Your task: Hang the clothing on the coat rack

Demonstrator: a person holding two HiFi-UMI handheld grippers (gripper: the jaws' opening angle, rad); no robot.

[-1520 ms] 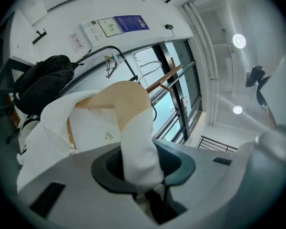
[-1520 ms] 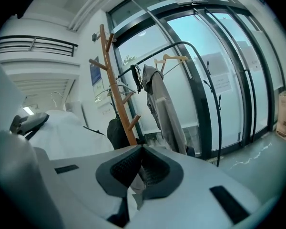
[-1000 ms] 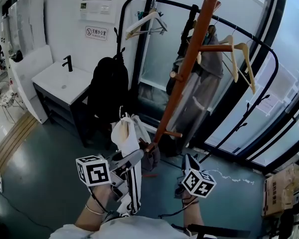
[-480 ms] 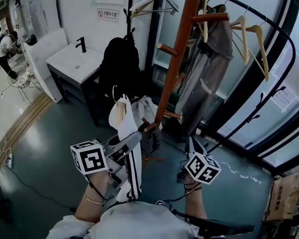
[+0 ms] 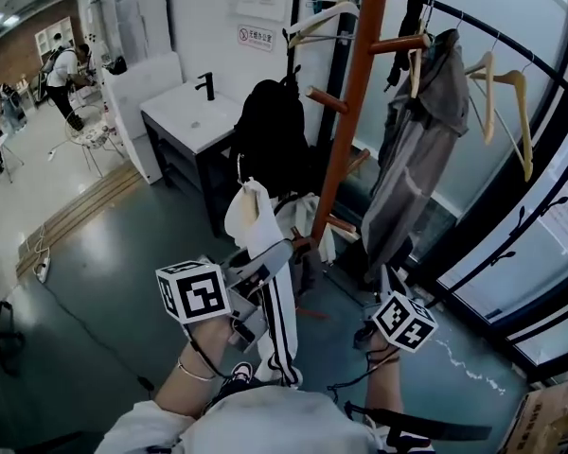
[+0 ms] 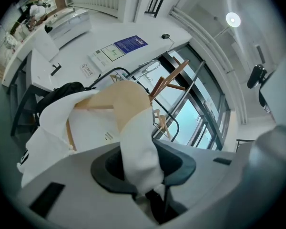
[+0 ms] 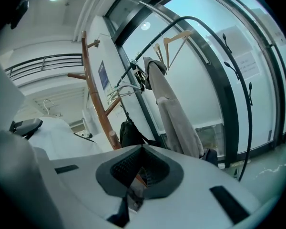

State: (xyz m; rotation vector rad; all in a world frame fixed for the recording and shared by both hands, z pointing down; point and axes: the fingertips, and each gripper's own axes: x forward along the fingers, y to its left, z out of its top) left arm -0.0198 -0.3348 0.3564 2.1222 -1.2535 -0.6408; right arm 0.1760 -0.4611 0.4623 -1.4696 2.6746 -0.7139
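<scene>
While the left gripper (image 5: 273,255) (image 6: 144,174) keeps no gap, its jaws clamped on a fold of the white fabric garment with black stripes (image 5: 253,218) (image 6: 133,132), the cloth is raised just beside the tall orange-brown wooden coat rack pole (image 5: 356,112), its length hanging floorward. Right of the pole, the right gripper (image 5: 389,278) (image 7: 140,171) has its jaws together, holding nothing.

Glossy grey floor (image 5: 104,282) carries a sink cabinet (image 5: 191,126) and coat rack (image 5: 353,112)

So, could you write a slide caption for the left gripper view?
Left gripper clamped on a fold of the white garment, tan lining visible.
</scene>
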